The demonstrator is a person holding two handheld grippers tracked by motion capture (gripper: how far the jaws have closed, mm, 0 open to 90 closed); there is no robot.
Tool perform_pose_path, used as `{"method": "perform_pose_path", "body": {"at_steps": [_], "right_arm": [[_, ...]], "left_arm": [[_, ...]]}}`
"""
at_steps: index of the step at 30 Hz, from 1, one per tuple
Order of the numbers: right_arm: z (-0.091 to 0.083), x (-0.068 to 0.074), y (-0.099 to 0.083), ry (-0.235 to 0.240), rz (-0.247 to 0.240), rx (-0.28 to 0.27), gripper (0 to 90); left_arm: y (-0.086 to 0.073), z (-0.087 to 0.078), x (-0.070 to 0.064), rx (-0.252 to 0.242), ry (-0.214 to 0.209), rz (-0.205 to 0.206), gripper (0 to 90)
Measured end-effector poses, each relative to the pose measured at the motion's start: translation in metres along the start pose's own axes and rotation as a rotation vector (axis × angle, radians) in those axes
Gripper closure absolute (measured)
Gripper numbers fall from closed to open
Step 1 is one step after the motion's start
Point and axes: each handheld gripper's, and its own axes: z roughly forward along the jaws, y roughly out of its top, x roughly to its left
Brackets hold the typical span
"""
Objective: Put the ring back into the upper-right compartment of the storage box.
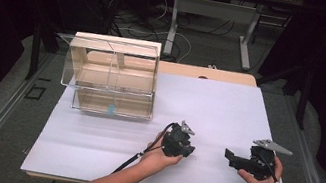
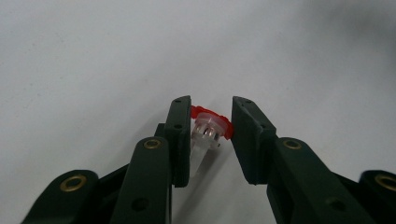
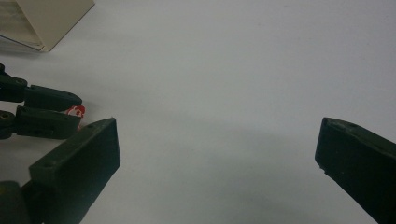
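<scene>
A small clear tube with a red cap (image 2: 211, 127) lies low over the white table sheet (image 1: 208, 109). My left gripper (image 2: 211, 135) is shut on it, and both jaws touch the red cap's rim. In the high view the left gripper (image 1: 187, 150) sits at the centre front, tips pointing right. My right gripper (image 1: 230, 157) is a short way to its right, pointing left toward it. The right gripper (image 3: 217, 154) is wide open with bare sheet between its jaws. In its view the left gripper (image 3: 70, 112) and the red cap (image 3: 75, 111) appear at the left edge.
A clear-walled box on a wooden frame (image 1: 113, 75) stands at the back left of the sheet, with a small blue item (image 1: 110, 109) at its front wall. Its corner (image 3: 46, 18) appears top left in the right gripper view. Table edges drop to a dark floor.
</scene>
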Motion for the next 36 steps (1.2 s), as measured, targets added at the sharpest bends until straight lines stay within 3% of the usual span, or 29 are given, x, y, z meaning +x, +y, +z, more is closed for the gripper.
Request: {"method": "perform_pose_path", "body": {"at_steps": [6,9,23,25,31,34,35,36], "right_arm": [[0.0,0.0,0.0,0.0,0.0,-0.001,0.0],[0.0,0.0,0.0,-0.001,0.001,0.0,0.0],[-0.001,0.0,0.0,-0.005,0.004,0.0,0.0],[-0.001,0.0,0.0,-0.006,0.004,0.0,0.0],[-0.001,-0.001,0.0,-0.005,0.001,-0.001,0.0],[-0.001,-0.001,0.0,-0.006,0.002,-0.001,0.0],[-0.001,-0.001,0.0,-0.006,0.002,0.0,0.0],[-0.001,-0.001,0.0,-0.008,0.003,-0.001,0.0]], "left_arm": [[0.001,-0.009,0.001,-0.007,0.011,-0.032,69.4],[0.001,-0.012,0.0,-0.04,0.038,-0.061,69.4],[0.007,-0.038,-0.002,-0.051,0.023,-0.104,69.4],[0.009,-0.042,-0.005,-0.063,0.025,-0.143,69.4],[0.019,-0.061,-0.007,-0.081,0.019,-0.12,69.4],[0.022,-0.068,-0.011,-0.114,0.011,-0.153,69.4],[0.024,-0.072,-0.01,-0.098,0.012,-0.13,69.5],[0.024,-0.074,-0.01,-0.112,0.007,-0.133,69.5]]}}
